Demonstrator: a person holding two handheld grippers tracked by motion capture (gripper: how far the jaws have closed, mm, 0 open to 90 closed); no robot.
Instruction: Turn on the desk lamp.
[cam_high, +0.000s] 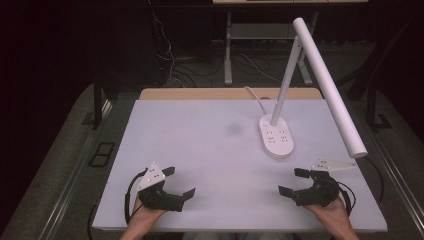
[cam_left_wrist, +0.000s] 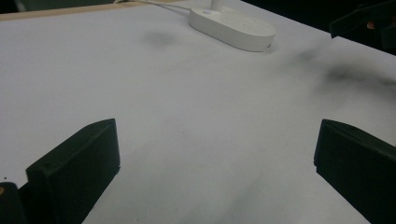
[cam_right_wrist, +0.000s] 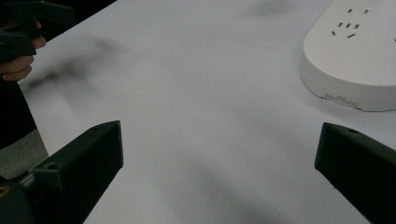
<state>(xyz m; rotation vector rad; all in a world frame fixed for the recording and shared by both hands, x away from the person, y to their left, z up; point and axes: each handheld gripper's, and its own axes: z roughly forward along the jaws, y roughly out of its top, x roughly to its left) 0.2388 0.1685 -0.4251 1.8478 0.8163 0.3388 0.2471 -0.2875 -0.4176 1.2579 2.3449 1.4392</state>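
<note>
A dark room surrounds a white, matte tabletop (cam_high: 210, 150) with a bare wood strip along its far edge; cables and metal legs on the floor behind it are dim and hard to make out. Faint grey smudges mark the surface, one near the middle of the far half.

A white desk lamp (cam_high: 320, 85) stands toward the far right of the tabletop. Its base (cam_high: 276, 136) is a smooth, rounded oval of plastic with socket holes on top, a thin upright stem rises from it, and a long cylindrical head slants toward the near right corner. A white cord (cam_high: 255, 97) runs from the base to the far edge. In the left gripper view the stem is cut off at the top edge.

The left gripper (cam_high: 179, 183) sits by the near left edge, its 2 black blocky jaws spread wide with only bare surface between them. The right gripper (cam_high: 293, 181) sits by the near right edge, jaws likewise spread wide and holding nothing. In the right gripper view the lamp base lies ahead, just beyond the right-hand jaw, apart from it. Both hands are cut off at the bottom edge of the high view.
</note>
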